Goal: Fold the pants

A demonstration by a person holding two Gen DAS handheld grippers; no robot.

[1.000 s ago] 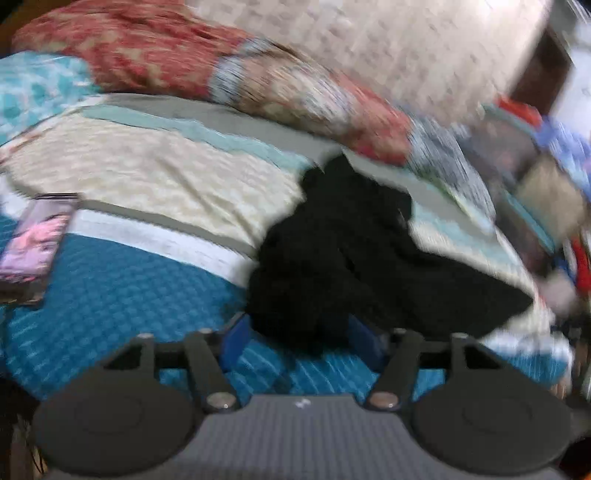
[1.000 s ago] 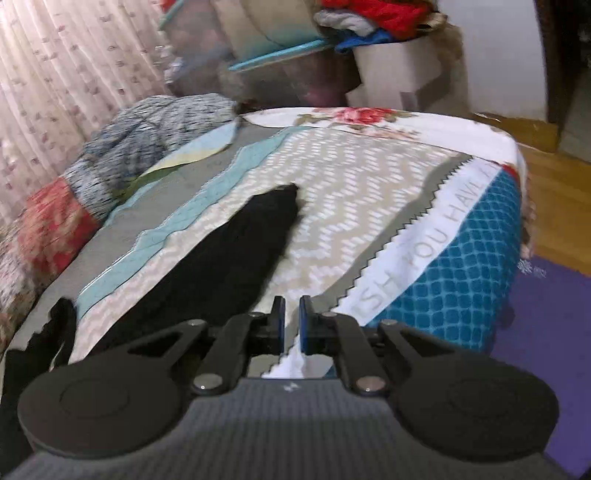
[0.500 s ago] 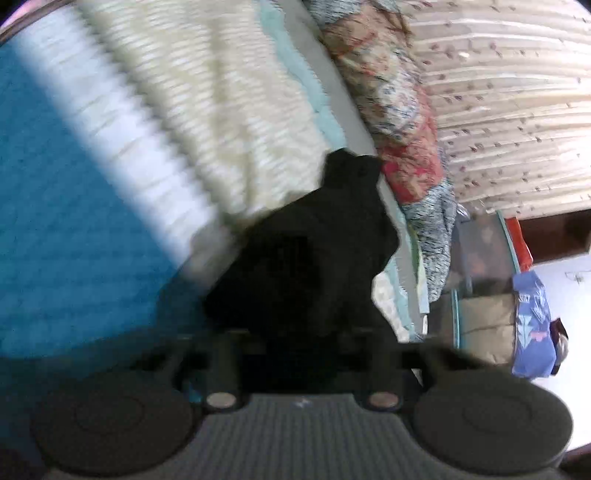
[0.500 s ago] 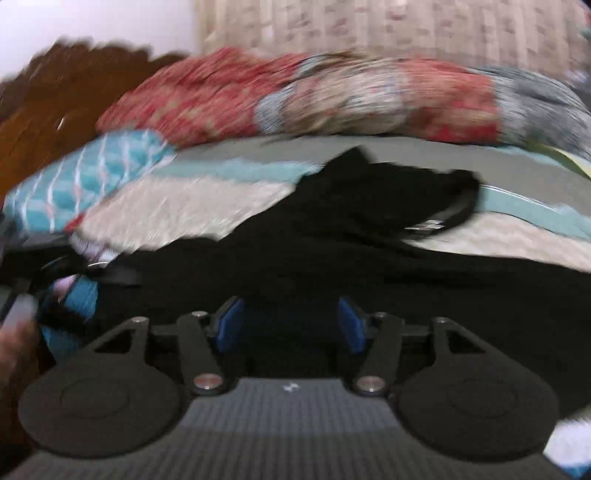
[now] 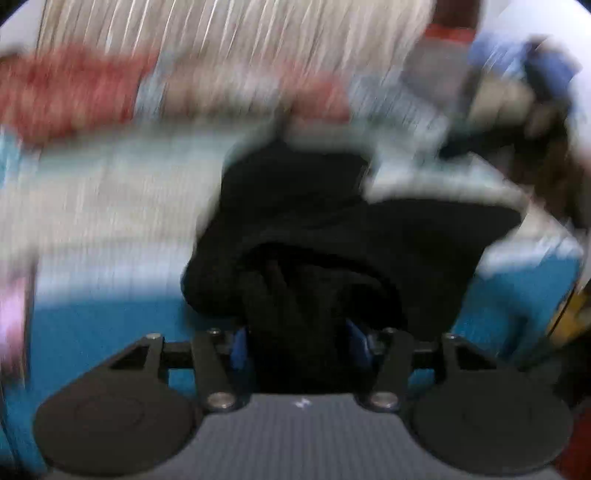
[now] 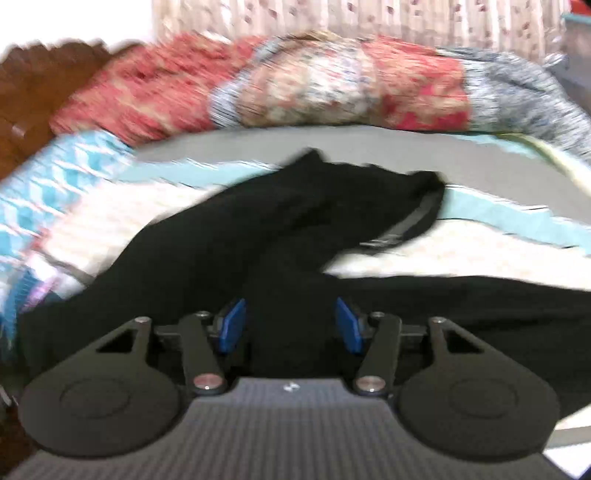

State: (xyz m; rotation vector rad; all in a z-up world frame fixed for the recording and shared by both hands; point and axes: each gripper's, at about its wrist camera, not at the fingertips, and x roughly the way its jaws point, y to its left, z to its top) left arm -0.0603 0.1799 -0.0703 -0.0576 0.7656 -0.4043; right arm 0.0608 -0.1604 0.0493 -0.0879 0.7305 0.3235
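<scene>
Nearest the left wrist camera, the left gripper (image 5: 297, 341) stands with its blue-padded fingers (image 5: 239, 349) parted around a bunched fold of the black fabric pants (image 5: 332, 236). Its jaws have just been opening, and through the blur I cannot tell whether the pads press on the cloth. Beyond the fingers the pants rise in a dark heap, with one flat part reaching away to the right over the blue, white and beige patterned bedspread (image 5: 103, 325). Farther off lies a red and grey patchwork quilt roll (image 5: 62, 92), smeared by motion, and behind it hangs a pale pleated curtain (image 5: 236, 33).

Close to the right wrist camera, the right gripper (image 6: 291, 325) has its blue pads (image 6: 232, 328) spread apart, with black cloth of the pants (image 6: 229, 240) lying between them and a clear gap on each side, so they pinch nothing. Past the fingers the pants spread across the bedspread (image 6: 443, 254), with the waistband end lying far right of centre and a long leg running off to the right edge. At the far left sits a turquoise and white zigzag pillow (image 6: 62, 173), then the quilt roll (image 6: 295, 81) along the far side of the bed, a dark carved wooden headboard (image 6: 40, 74) at the far left, and the curtain (image 6: 351, 18) behind.
</scene>
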